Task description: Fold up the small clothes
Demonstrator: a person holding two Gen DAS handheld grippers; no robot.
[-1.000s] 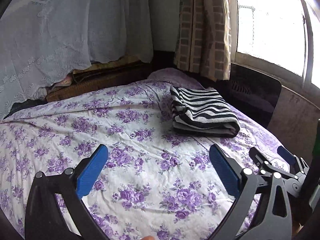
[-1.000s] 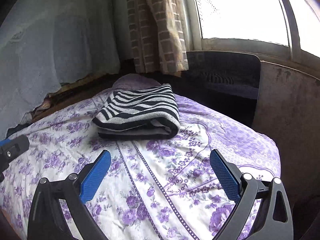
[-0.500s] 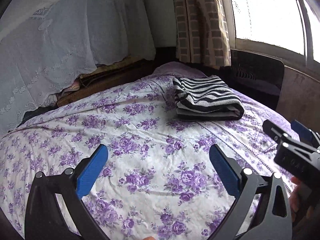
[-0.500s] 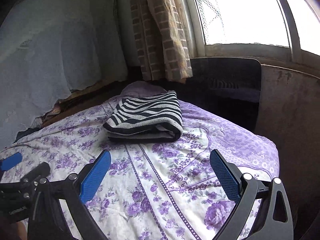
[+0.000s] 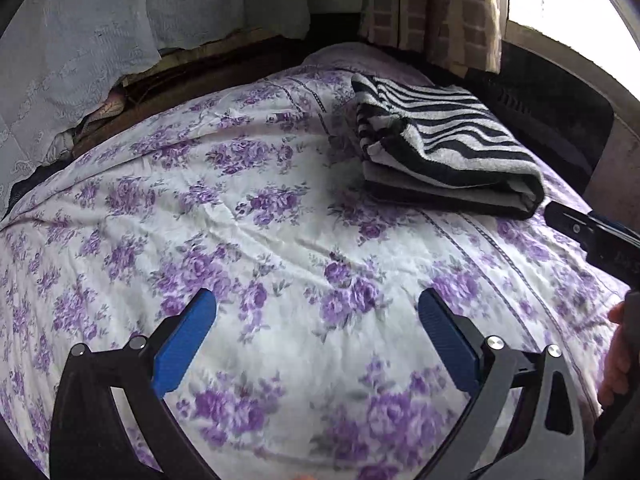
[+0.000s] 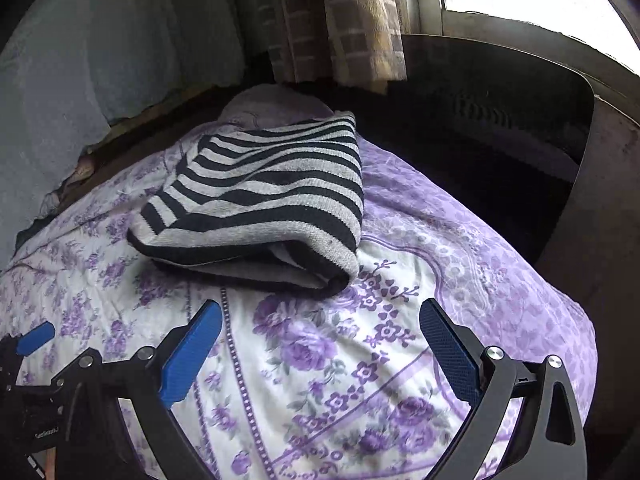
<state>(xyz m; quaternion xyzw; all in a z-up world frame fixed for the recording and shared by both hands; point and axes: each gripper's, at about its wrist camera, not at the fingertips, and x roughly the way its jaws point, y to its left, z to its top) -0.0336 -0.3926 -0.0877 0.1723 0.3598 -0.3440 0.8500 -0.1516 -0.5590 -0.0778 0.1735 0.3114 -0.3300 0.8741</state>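
Black and white stripes fill more of both views than they did half a second ago: we see the folded striped sweater [image 6: 260, 204] nearer and larger, and in the right wrist view its rolled front edge now lies just ahead of the right gripper [image 6: 320, 344], where before there was a wider band of bedspread between them. The left gripper [image 5: 316, 340] has also come forward and tipped down, so less of the window shows above. Both claws stand wide open with their blue pads far apart and nothing between them; the left one is over bare flowered cloth, well short of the sweater [image 5: 444, 148]. At the right edge of the left wrist view we see part of the right gripper's black body and the hand [image 5: 622, 356] that holds it. The sweater is a neat folded stack with a rounded fold facing us, grey and black layers showing at its lower edge, and it rests flat on the far right part of the bed. The bedspread [image 5: 240, 240] is white with purple flowers and a purple border, lightly wrinkled. Behind it we see a pale lace cloth [image 5: 80, 40] draped at the left, a checked brown curtain [image 6: 340, 20], a bright window [image 5: 560, 0] and a dark panel [image 6: 500, 100] under the sill.
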